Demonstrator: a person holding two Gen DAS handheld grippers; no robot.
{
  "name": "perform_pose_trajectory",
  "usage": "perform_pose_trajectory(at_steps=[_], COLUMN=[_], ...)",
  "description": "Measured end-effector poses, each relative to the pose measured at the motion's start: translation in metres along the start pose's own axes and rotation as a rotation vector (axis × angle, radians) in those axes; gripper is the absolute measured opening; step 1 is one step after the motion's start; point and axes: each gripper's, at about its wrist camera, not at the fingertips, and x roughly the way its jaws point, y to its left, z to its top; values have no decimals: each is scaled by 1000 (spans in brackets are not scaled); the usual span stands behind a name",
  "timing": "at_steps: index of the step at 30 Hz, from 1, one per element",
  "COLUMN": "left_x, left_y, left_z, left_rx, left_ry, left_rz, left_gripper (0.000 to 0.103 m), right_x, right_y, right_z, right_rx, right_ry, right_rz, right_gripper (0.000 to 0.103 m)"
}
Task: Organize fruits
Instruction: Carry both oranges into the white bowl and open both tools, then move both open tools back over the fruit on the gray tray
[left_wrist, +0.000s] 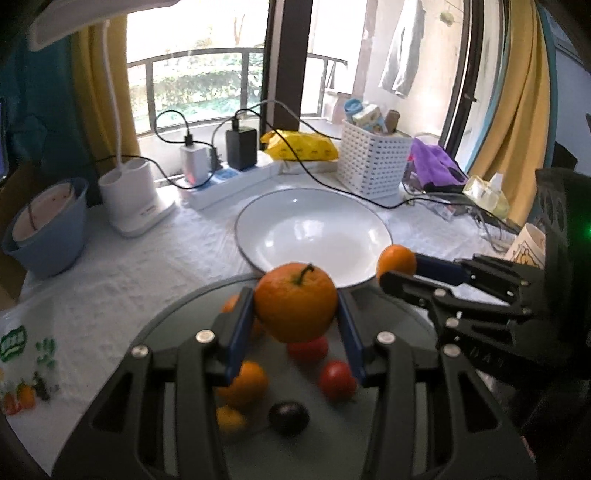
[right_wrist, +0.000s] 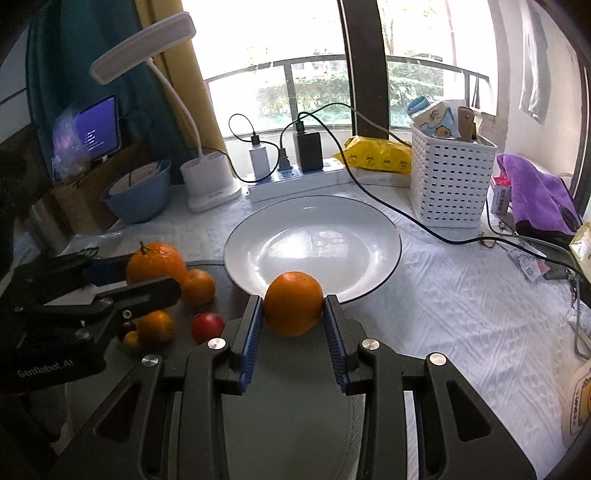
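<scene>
My left gripper (left_wrist: 295, 314) is shut on a stemmed orange (left_wrist: 295, 307) and holds it above the grey round tray (left_wrist: 177, 317); it also shows in the right wrist view (right_wrist: 155, 264). My right gripper (right_wrist: 293, 314) is shut on a second orange (right_wrist: 293, 303) near the front rim of the empty white plate (right_wrist: 369, 229). In the left wrist view that orange (left_wrist: 396, 261) sits at the plate's rim (left_wrist: 258, 218). On the tray lie more oranges (left_wrist: 243, 384), red tomatoes (left_wrist: 337, 379) and a dark plum (left_wrist: 289, 417).
A white basket (right_wrist: 448, 181) stands at the back right with a purple cloth (right_wrist: 535, 192) beside it. A power strip (right_wrist: 295, 184) with chargers and a black cable (right_wrist: 406, 218) lies behind the plate. A lamp base (right_wrist: 210, 181) and blue bowl (right_wrist: 136, 195) stand back left.
</scene>
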Motion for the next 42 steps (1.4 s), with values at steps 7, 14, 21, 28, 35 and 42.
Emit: perform_pose_trajectory(at_steps=[7,14,21,28,35,42], left_x=[26,47,59,46,24,-6], left_y=[-5,-5,-1,2,8,14], left_z=[16,23,27,28,29,24], left_rx=[-1,-12,-45,-58,-78,-91], left_ry=[18,45,72,31,-10,-60], left_rz=[-16,-24,-11,11,16,29], left_gripper=[46,46,47,61,62,63], right_x=[13,21,21,17,6,-9], right_y=[-10,-23,-30,-32,-23,-6], right_z=[9,13,16,16,16,14], right_rx=[10,34,61,74,62,39], right_ry=[0,1,-6,-8,-17,-31], right_rz=[5,-2,1,-19,-31,-33], right_gripper=[35,36,36,36,36,36])
